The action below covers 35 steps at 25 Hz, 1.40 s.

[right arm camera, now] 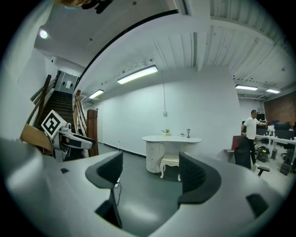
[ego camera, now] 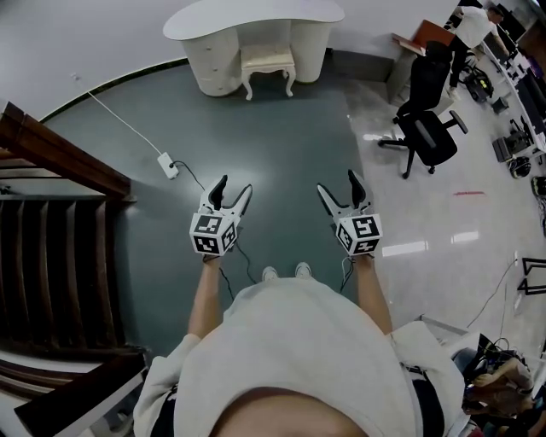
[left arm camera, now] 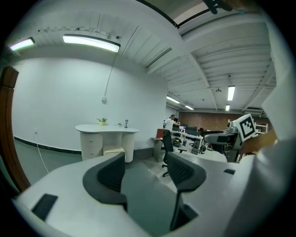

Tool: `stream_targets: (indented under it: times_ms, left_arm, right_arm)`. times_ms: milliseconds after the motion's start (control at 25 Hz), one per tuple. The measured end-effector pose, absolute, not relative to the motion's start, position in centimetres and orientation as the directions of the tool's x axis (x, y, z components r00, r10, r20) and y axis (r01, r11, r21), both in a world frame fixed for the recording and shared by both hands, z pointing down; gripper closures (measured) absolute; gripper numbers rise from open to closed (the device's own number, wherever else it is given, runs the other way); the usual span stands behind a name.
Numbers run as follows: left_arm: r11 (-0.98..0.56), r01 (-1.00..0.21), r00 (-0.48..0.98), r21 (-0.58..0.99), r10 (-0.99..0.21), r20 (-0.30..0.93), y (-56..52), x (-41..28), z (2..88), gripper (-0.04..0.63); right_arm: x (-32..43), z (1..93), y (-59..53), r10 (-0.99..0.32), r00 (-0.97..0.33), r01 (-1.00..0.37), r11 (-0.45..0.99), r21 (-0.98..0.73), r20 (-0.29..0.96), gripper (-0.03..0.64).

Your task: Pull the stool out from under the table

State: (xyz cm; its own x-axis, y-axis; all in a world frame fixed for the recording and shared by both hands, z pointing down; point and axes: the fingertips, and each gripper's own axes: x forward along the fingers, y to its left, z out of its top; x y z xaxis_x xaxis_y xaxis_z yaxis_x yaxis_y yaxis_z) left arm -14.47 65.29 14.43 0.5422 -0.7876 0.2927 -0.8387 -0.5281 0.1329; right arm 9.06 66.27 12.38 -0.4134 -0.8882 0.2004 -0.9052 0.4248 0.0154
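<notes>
Just ahead of the wearer's white shoes (ego camera: 286, 271), the left gripper (ego camera: 235, 186) and the right gripper (ego camera: 338, 183) are held side by side over the dark green floor (ego camera: 281, 136). Each has its jaws spread wide with nothing between them. Each gripper view confirms this, with only bare floor in the gap of the left gripper (left arm camera: 145, 159) and of the right gripper (right arm camera: 150, 159).

Left of the left gripper, a white power strip on a thin white cable (ego camera: 168, 165) lies on the floor, and only the head view shows it plainly. Further left is a dark wooden stair rail (ego camera: 51, 154). Right of the right gripper, on pale glossy tiles, stands a black office swivel chair (ego camera: 431, 128).

Well ahead of both grippers, against the wall, stands the white curved-top dressing table (ego camera: 256, 17). The cream cushioned stool with curved legs (ego camera: 267, 61) sits in its knee space, with the front part showing. The seat's long axis runs across, parallel to the table's front edge, and its front faces the grippers.

The right gripper view looks straight at the stool (right arm camera: 170, 163) and shows its legs, which the head view foreshortens. The left gripper view catches only its cushion (left arm camera: 113, 150) between the pedestals. A person in a white shirt (right arm camera: 252, 125) stands far to the right.
</notes>
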Motion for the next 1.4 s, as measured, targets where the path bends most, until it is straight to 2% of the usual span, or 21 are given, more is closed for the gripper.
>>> stream_targets:
  times_ms: [440, 680, 960, 1400]
  left_arm:
    - [-0.541, -0.826, 0.562, 0.157, -0.768, 0.309, 63.2, -18.3, 16.2, 0.334]
    - [-0.544, -0.825, 0.563, 0.153, -0.768, 0.306, 58.5, -18.7, 16.7, 0.334]
    - [-0.529, -0.837, 0.543, 0.137, -0.777, 0.317, 50.2, -17.4, 17.0, 0.334]
    - [-0.463, -0.877, 0.477, 0.129, -0.806, 0.350, 32.0, -15.6, 16.4, 0.334]
  right_arm:
    - [5.5, 13.9, 65.1, -0.885, -0.389, -0.913, 0.407, 0.020, 0.257, 0.311]
    - [4.9, 14.4, 60.8, -0.885, -0.384, -0.913, 0.406, 0.035, 0.262, 0.316]
    - [6.0, 15.3, 52.2, -0.872, -0.412, -0.902, 0.431, 0.015, 0.263, 0.325]
    - [8.2, 14.4, 32.0, -0.845, -0.466, -0.875, 0.483, 0.002, 0.264, 0.333]
